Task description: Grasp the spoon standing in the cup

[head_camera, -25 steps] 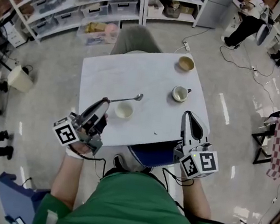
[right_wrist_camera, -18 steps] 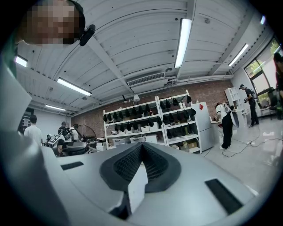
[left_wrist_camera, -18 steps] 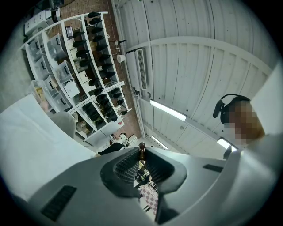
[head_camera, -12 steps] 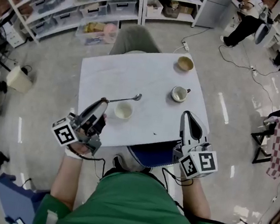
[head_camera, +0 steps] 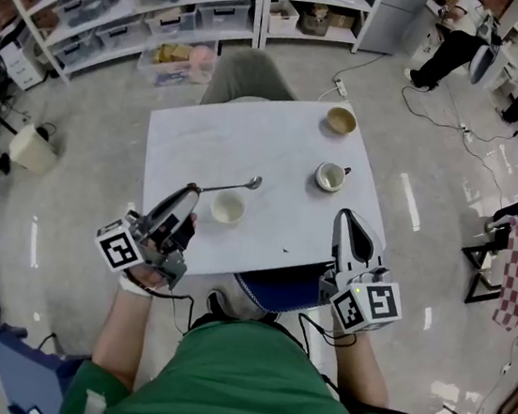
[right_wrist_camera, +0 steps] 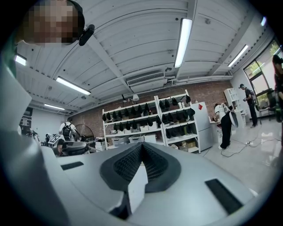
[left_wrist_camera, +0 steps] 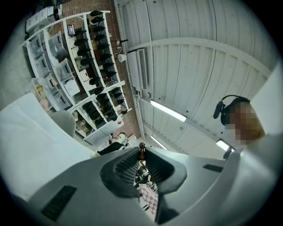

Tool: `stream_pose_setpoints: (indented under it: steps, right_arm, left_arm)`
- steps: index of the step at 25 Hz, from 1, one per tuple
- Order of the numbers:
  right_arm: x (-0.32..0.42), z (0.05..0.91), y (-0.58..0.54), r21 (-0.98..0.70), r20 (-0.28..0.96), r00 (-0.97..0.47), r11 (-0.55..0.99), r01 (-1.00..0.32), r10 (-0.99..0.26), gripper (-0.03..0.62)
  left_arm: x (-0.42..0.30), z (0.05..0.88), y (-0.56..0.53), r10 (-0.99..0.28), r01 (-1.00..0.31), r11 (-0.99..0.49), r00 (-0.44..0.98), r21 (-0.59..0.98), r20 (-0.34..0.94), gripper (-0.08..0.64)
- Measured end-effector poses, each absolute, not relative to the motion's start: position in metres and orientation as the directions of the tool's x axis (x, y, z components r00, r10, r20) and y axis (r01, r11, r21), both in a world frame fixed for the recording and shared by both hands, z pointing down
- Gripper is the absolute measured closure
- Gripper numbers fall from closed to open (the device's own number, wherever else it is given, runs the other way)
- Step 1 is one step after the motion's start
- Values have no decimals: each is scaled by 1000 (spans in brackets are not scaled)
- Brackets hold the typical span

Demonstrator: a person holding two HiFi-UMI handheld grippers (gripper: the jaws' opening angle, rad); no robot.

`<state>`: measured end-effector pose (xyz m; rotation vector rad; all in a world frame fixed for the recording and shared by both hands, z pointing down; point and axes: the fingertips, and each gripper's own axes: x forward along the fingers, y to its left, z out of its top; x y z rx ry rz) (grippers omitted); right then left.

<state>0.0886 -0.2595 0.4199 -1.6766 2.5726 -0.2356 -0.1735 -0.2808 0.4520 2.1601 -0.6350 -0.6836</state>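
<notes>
My left gripper [head_camera: 191, 188] is shut on the handle end of a silver spoon [head_camera: 229, 185]. The spoon lies nearly level above the white table [head_camera: 250, 134], its bowl pointing right. Just below it stands a small cream cup [head_camera: 228, 208], and the spoon is clear of the cup. In the left gripper view a thin dark piece shows pinched at the tip of the left gripper [left_wrist_camera: 141, 152]. My right gripper [head_camera: 346, 214] hangs over the table's near right edge, shut and holding nothing. In the right gripper view the pads of the right gripper [right_wrist_camera: 141, 148] meet.
A white mug [head_camera: 332, 176] with a handle stands right of centre. A tan bowl [head_camera: 341, 119] sits at the far right corner. A grey chair [head_camera: 251, 72] is behind the table. Shelves with bins line the back, and people stand at far right.
</notes>
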Motion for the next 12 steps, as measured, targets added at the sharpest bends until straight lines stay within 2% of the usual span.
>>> stream_pose_setpoints:
  steps: [12]
  right_arm:
    - [80, 422, -250, -151, 32, -383, 374, -915, -923, 569]
  left_arm:
    - [-183, 461, -281, -613, -212, -585, 748, 783, -255, 503]
